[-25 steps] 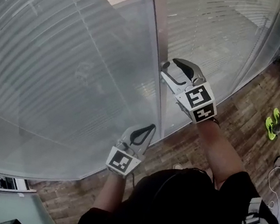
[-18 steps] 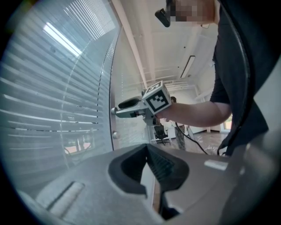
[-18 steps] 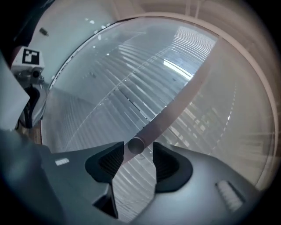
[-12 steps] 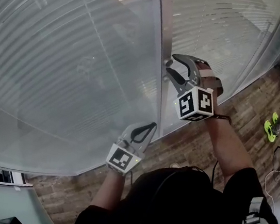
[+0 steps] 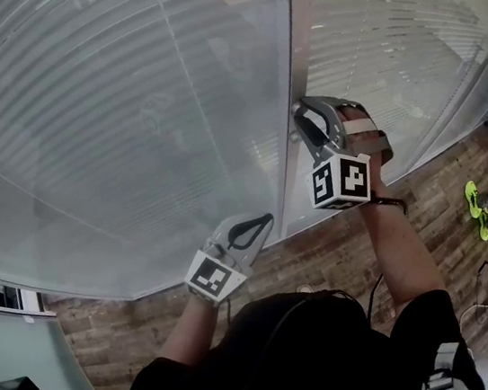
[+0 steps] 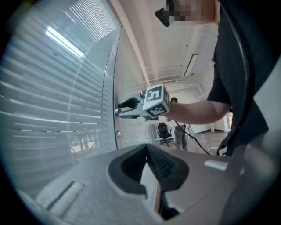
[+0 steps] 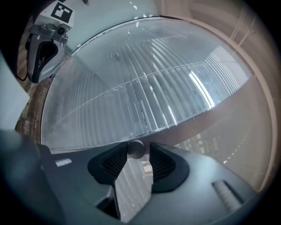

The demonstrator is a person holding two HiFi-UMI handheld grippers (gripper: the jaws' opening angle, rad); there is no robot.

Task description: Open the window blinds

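Task looks barely under way, blinds not open yet. The blinds [image 5: 127, 127] hang full-height behind the glass on both sides of the upright window frame [image 5: 290, 51]. Slats lie close and grey out the pane. Left gripper view shows thin bright strips btwn slats, so some light gets thru, but no clear view out. Control seems to be the small round knob [image 7: 136, 149] on the frame, approx mid-height. The right gripper [image 5: 300, 123] is up at it, pointing at the frame about level. Its fingers [image 7: 164, 165] have just been closing w/ the knob btwn the tips. One pad looks to be against it, the other a hair off, so not clearly clamped; I'd call it closing on, no firm grip yet. The left gripper [image 5: 264, 222] hangs lower down beside the frame; whether it touches the glass I can't tell. Its fingers [image 6: 131, 169] are shut together w/ nothing in them, so no part in the job at present. Done so far, judging by how things lie: approach + lining up on the knob. Left to do: pinch the knob properly, then twist it (prob several turns, regrip each time) till the slats tip flat and the outside shows thru. Which way to turn can't be told from here. Whether this one knob drives both panes' slats also isn't visible.
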